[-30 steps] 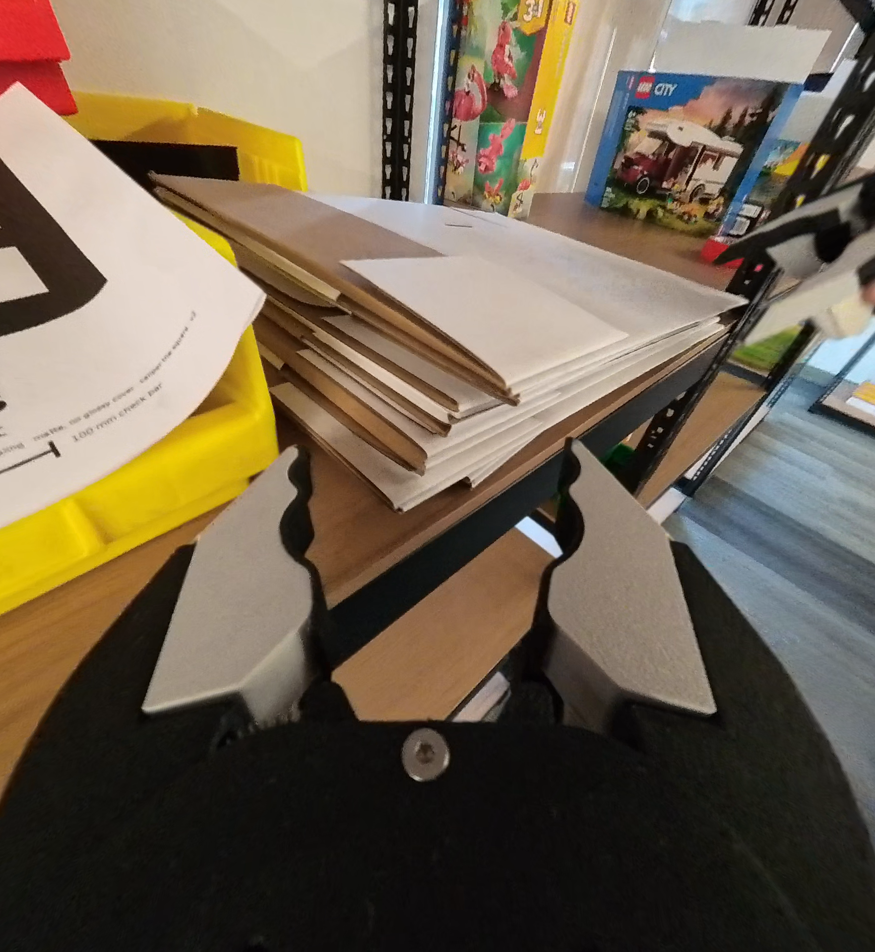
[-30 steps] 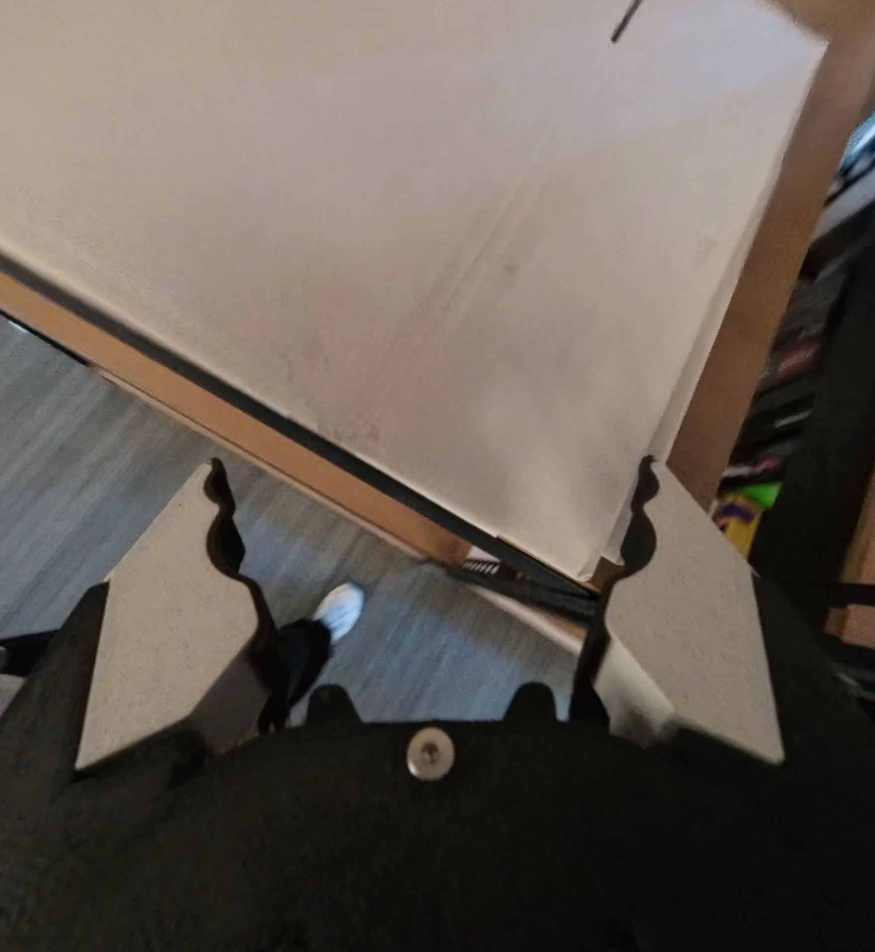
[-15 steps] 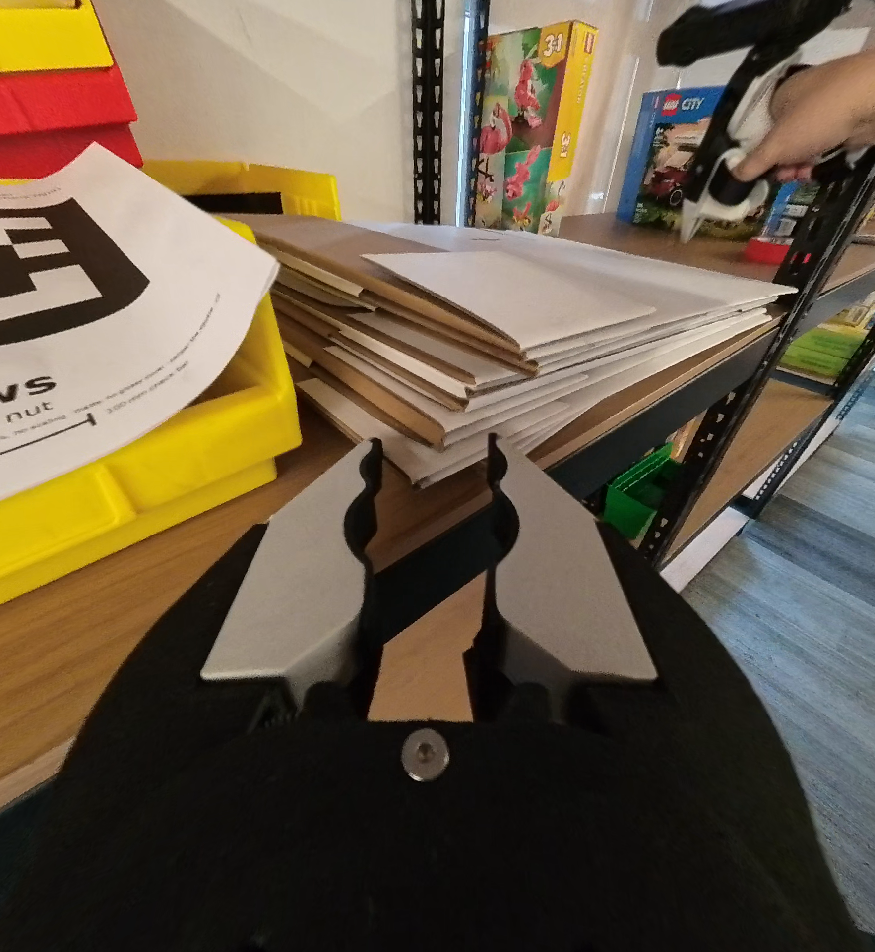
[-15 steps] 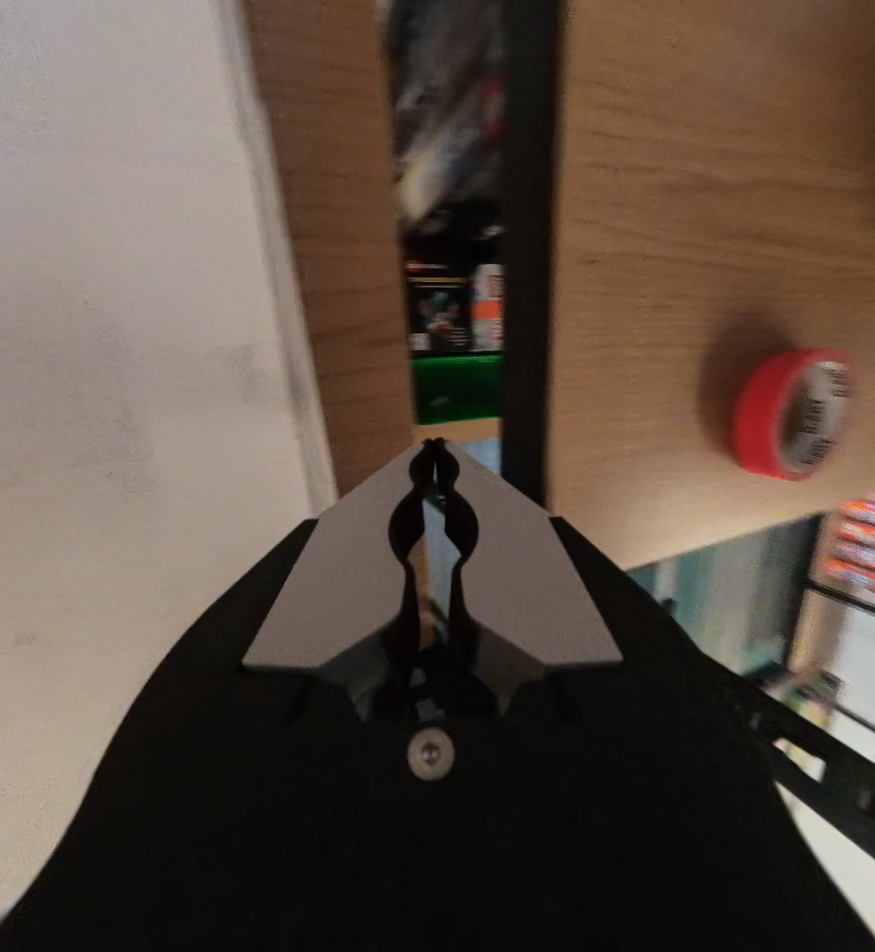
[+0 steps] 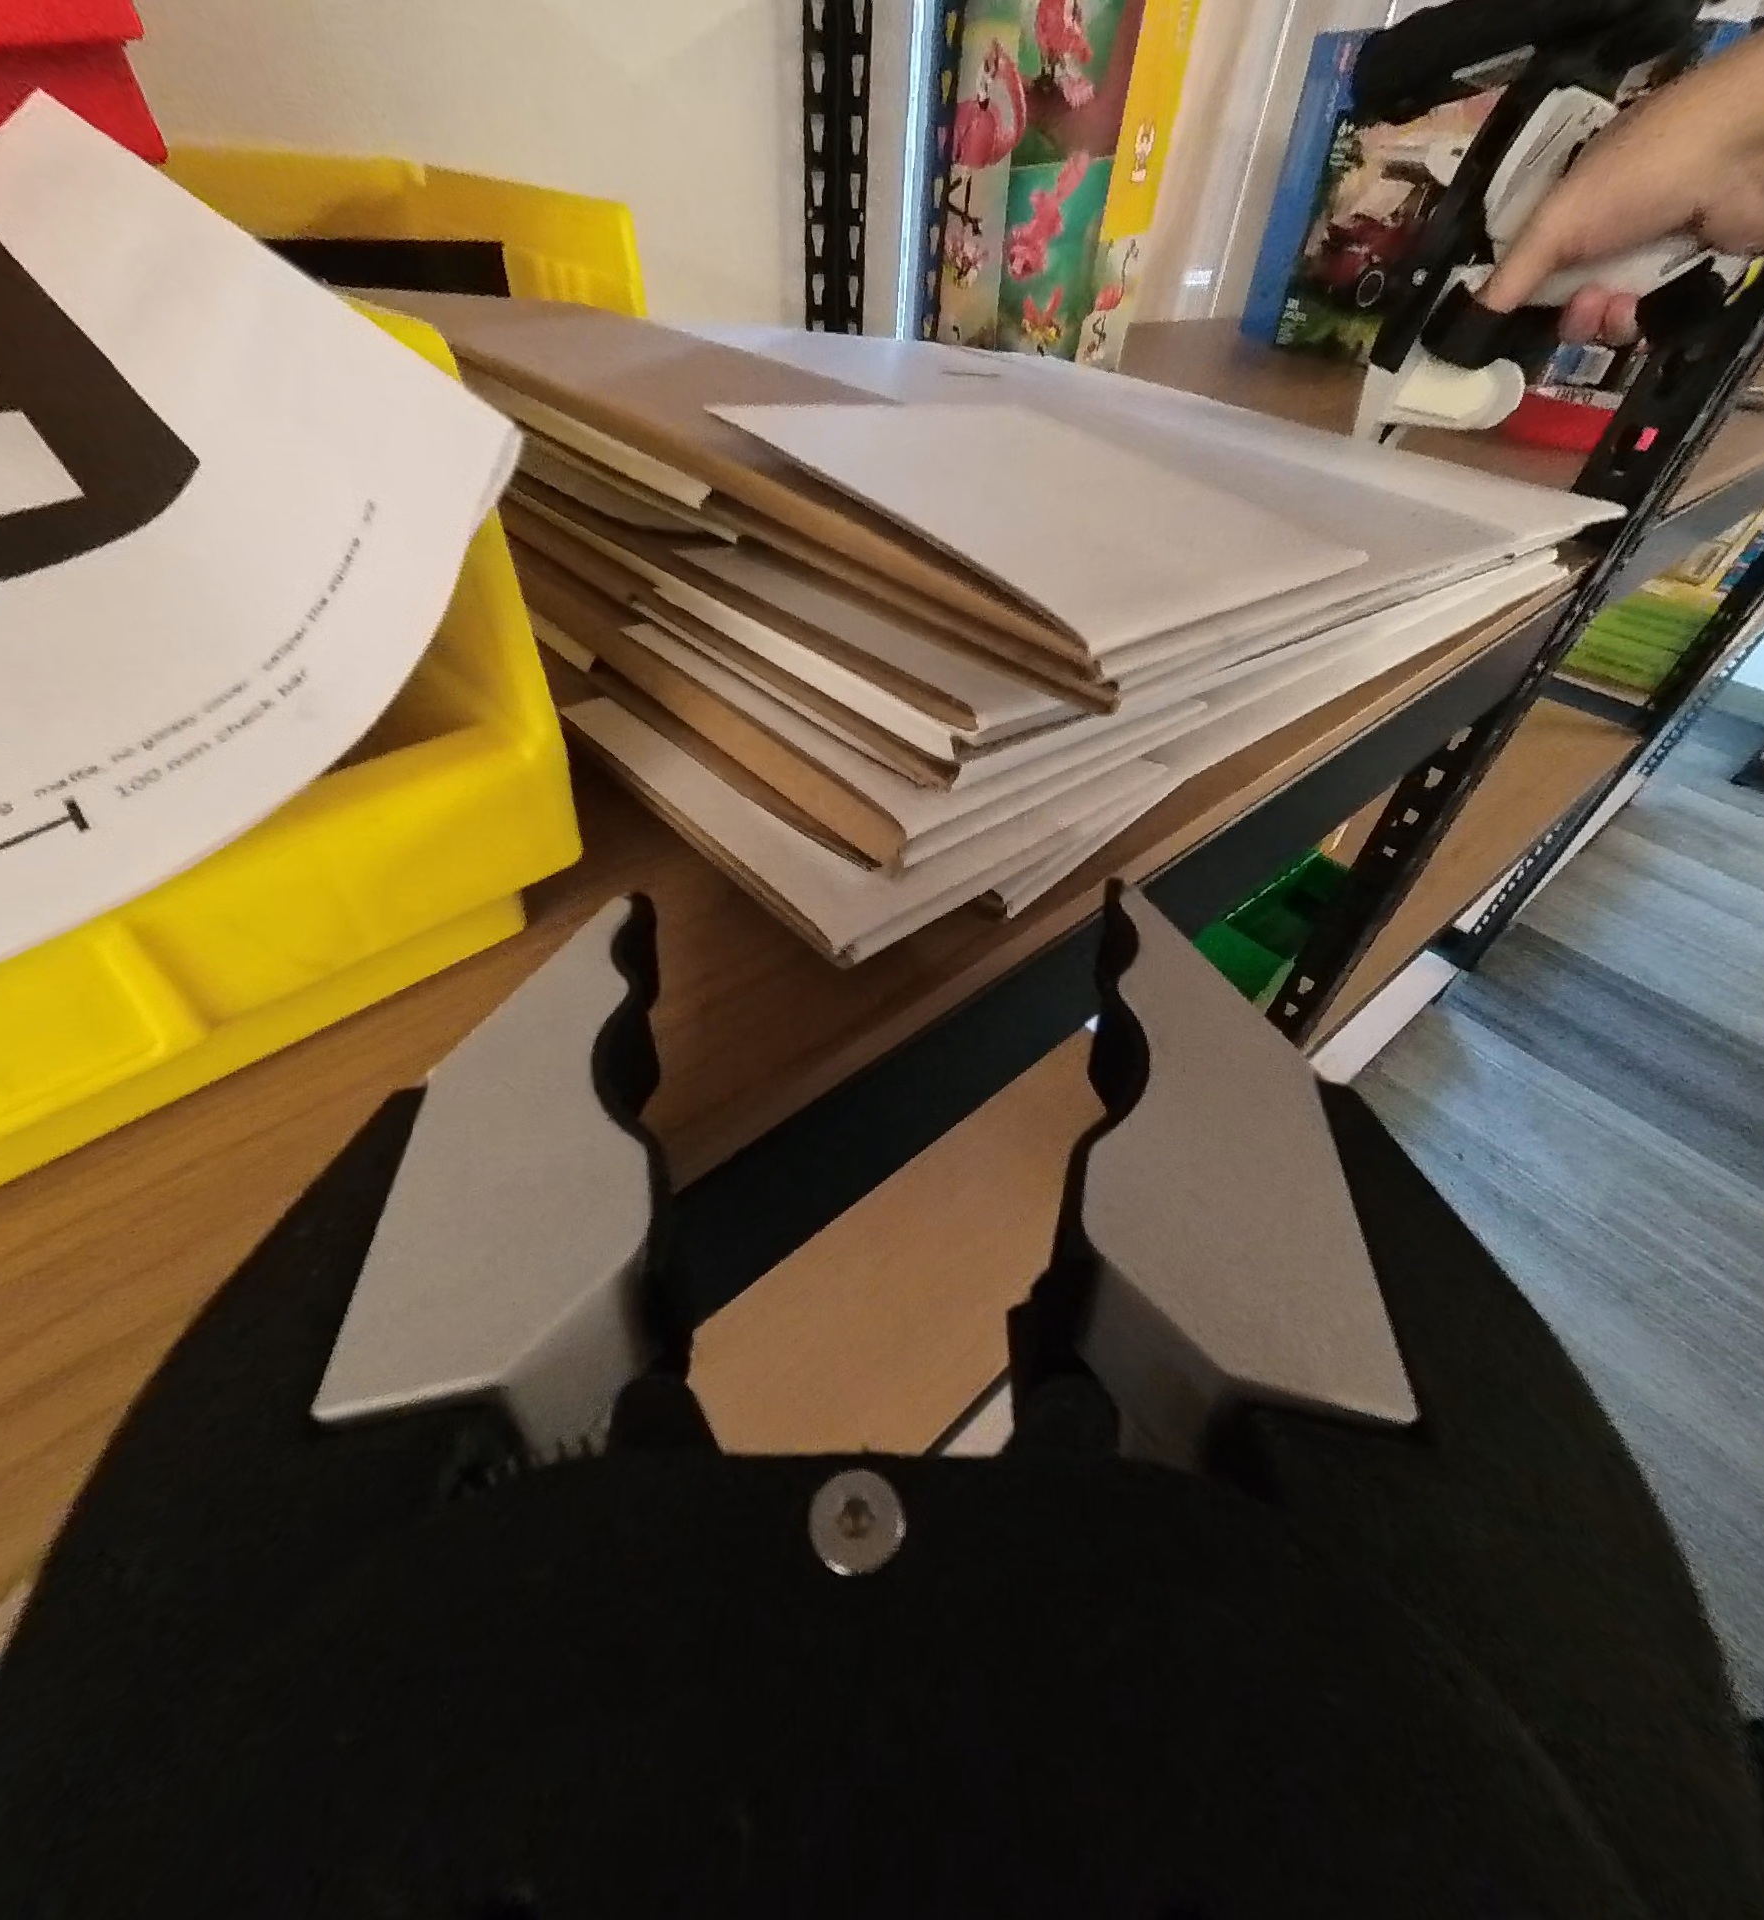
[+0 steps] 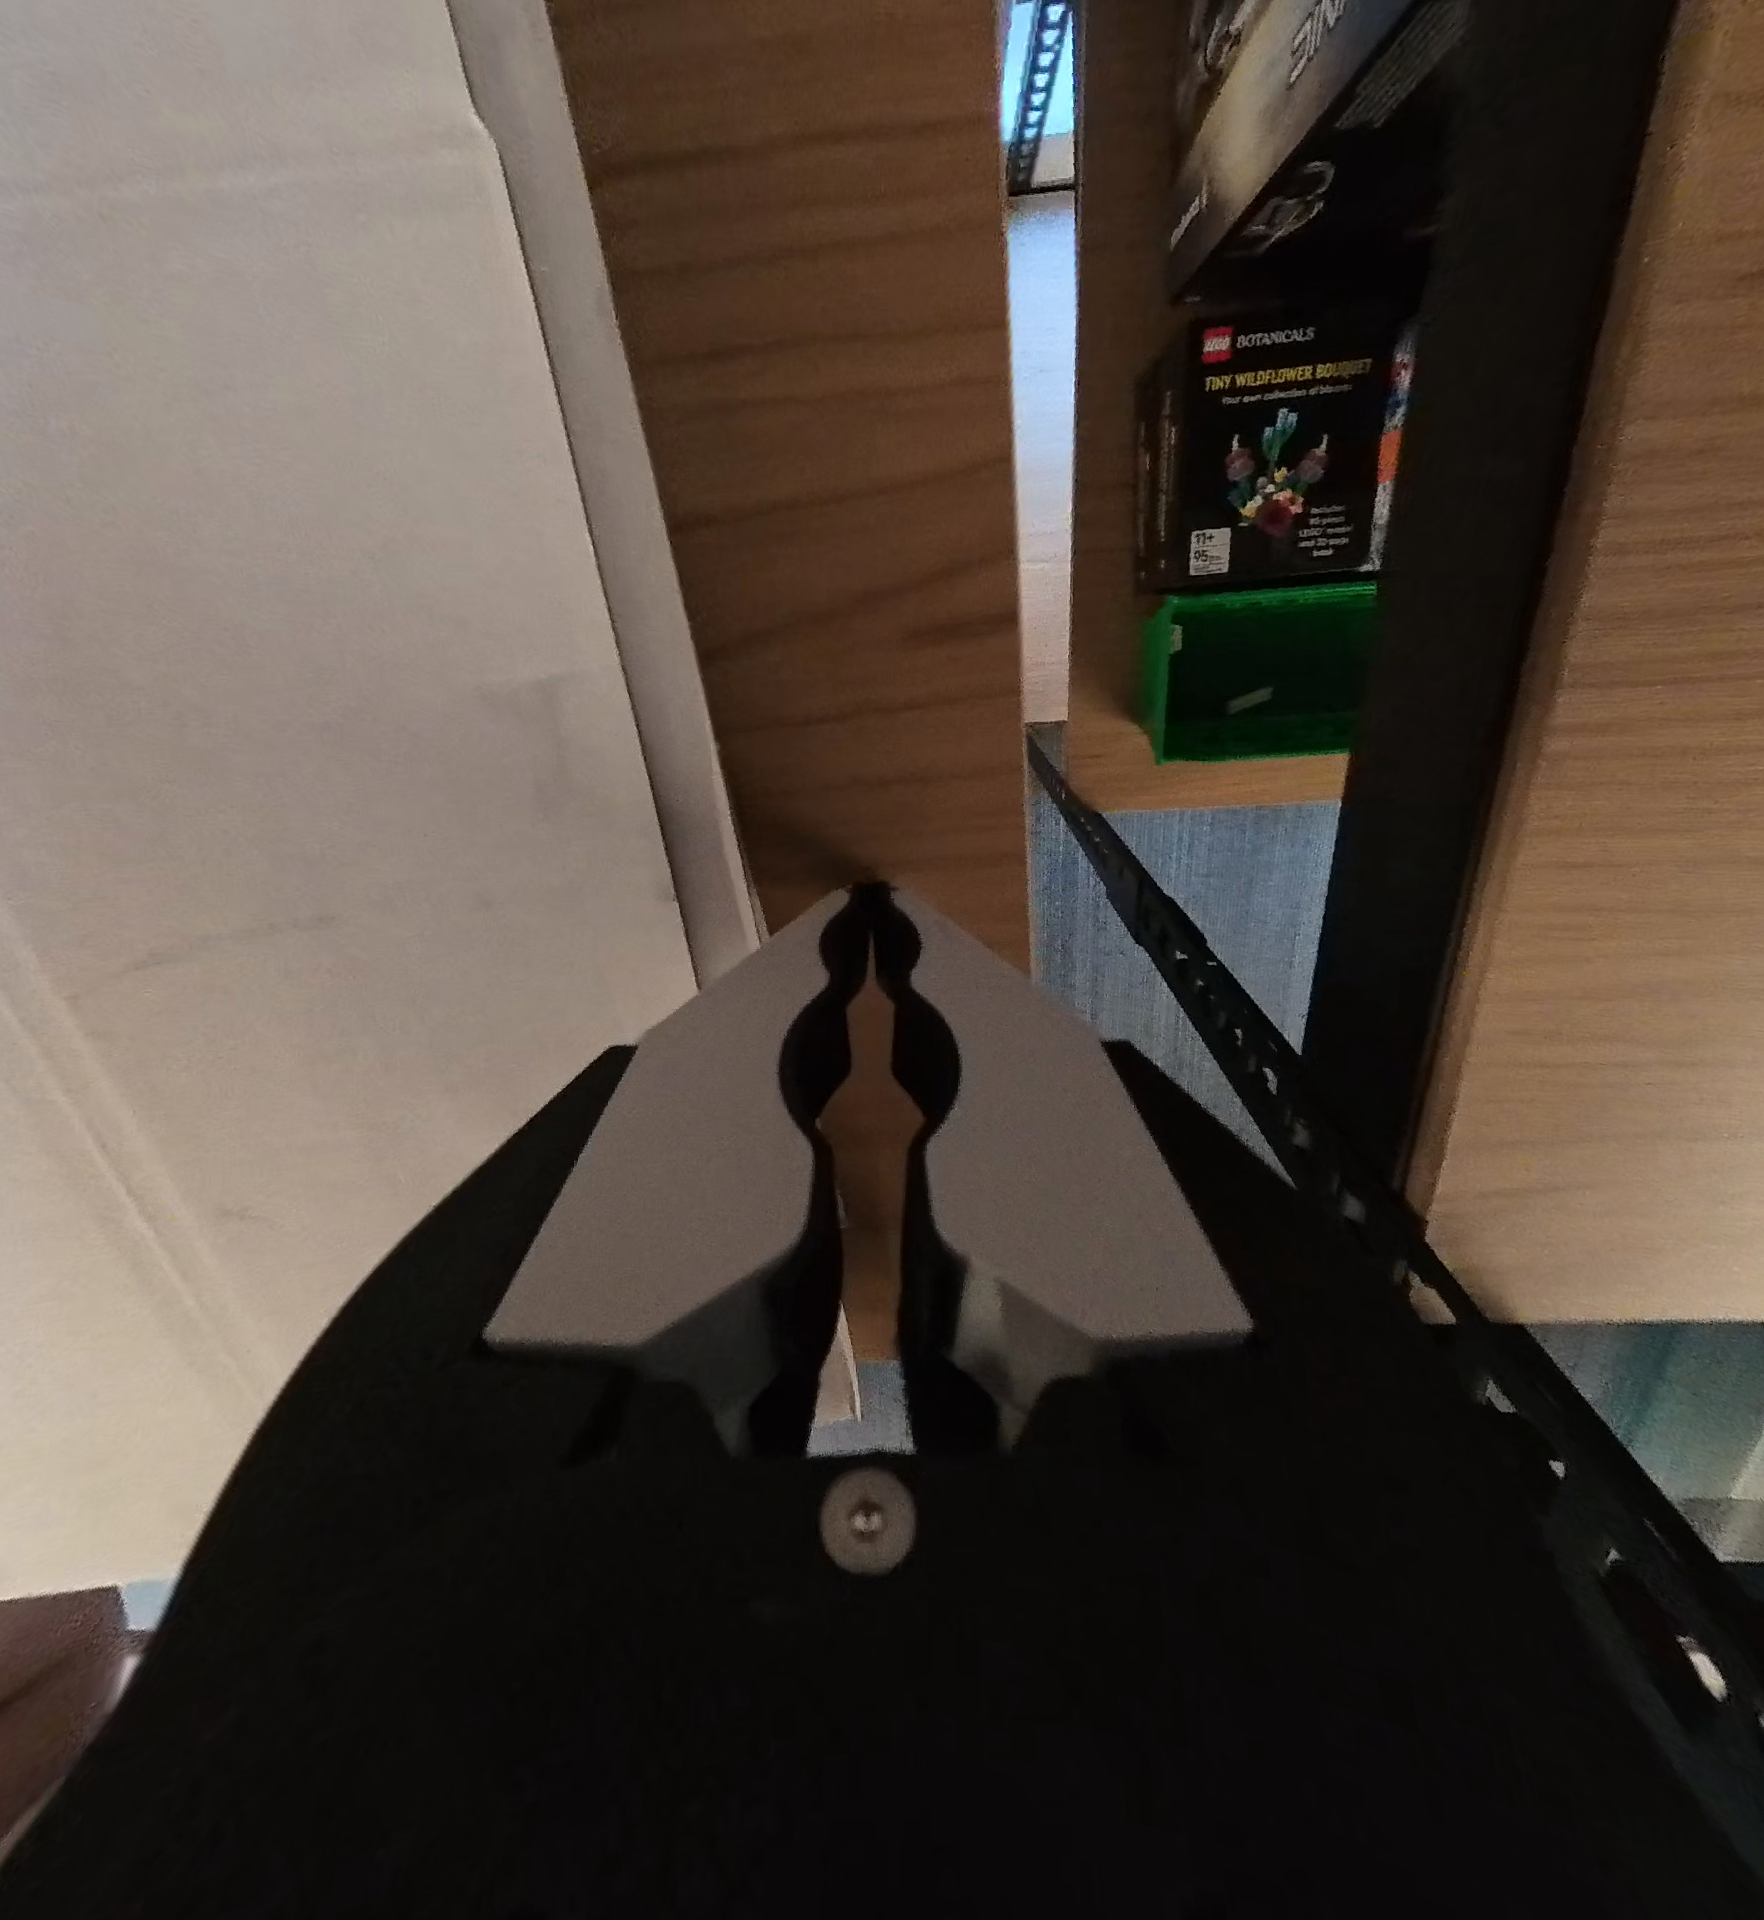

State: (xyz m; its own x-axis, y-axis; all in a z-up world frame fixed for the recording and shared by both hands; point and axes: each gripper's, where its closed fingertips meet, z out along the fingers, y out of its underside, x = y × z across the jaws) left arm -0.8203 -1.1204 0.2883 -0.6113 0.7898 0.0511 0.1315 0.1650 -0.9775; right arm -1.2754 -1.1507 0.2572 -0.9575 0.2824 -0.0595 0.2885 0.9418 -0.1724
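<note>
Left wrist view: left gripper, fingers spread and empty, hovers at the shelf edge just short of a stack of flattened cardboard mailers; yellow bin under a printed sheet beside the stack. Right wrist view: right gripper, fingertips pressed together on nothing, points down over the shelf board beside the stack's white top sheet; nothing is lifted.

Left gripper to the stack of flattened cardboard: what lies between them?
Left wrist view: only bare wooden shelf lies between the open left gripper and the cardboard stack. The yellow bin sits off to the left.
</note>
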